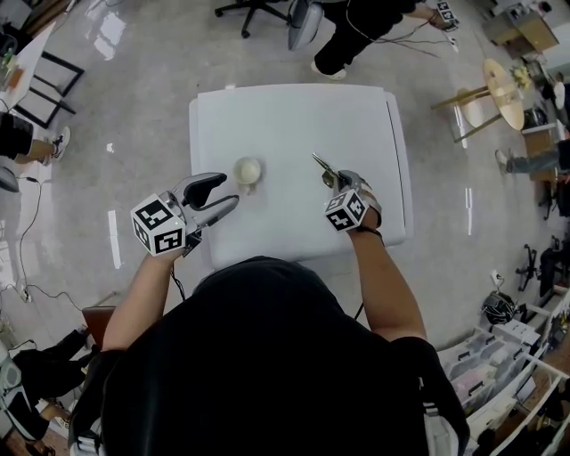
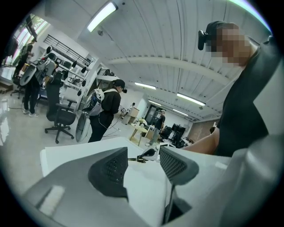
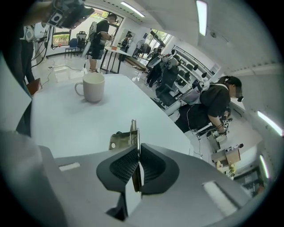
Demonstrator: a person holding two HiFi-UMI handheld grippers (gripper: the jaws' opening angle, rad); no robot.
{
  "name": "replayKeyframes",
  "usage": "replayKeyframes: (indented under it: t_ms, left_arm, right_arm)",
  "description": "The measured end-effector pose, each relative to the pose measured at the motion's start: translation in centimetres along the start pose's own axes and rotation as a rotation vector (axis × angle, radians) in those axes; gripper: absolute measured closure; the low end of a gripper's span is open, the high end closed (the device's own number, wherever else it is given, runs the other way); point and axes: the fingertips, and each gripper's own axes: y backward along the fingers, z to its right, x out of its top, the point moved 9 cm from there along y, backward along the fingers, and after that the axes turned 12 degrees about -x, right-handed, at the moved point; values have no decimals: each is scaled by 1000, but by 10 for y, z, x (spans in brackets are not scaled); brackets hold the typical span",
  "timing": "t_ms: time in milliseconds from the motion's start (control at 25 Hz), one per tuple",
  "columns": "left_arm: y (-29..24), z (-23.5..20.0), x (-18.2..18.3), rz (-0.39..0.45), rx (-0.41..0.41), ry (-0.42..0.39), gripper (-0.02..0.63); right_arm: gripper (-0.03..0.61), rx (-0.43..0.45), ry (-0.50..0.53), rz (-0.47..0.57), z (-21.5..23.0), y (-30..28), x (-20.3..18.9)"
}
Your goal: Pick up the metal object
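Observation:
The metal object point(image 3: 131, 137) is a thin flat tool with a narrow stem. My right gripper point(image 3: 136, 162) is shut on it, and the tool sticks forward from between the pads. In the head view the metal object point(image 1: 322, 166) is held above the right part of the white table point(image 1: 294, 116), with the right gripper point(image 1: 340, 180) just behind it. My left gripper point(image 1: 223, 191) hovers over the table's near left part, open, nothing between its fingers point(image 2: 114, 170). In the left gripper view the metal object point(image 2: 141, 158) shows far off between the jaws.
A white mug point(image 1: 248, 170) point(image 3: 92, 87) stands on the table between the two grippers. A person point(image 1: 361, 31) stands beyond the table's far edge, near an office chair point(image 1: 267, 11). A round wooden side table point(image 1: 499, 93) is at the right.

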Motion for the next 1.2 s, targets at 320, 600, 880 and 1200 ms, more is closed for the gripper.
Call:
replayKeyframes:
  t_ms: [320,600,880,1200]
  left_arm:
    - [-3,16,4,-17,-29,-35,390]
    - [-11,32,11,-50,-58,-83,390]
    - [-2,44,15,-63,-75,-110,390]
    - [9,58,12,-74,-97,-127,390]
  right_arm:
    - [545,-60,-62,23,19,28,-1]
    - [545,-106,-121,37,33,53,-5]
    - [545,-139,-199,55,42,84,0]
    - [545,-179,-280,71,44,120,-4]
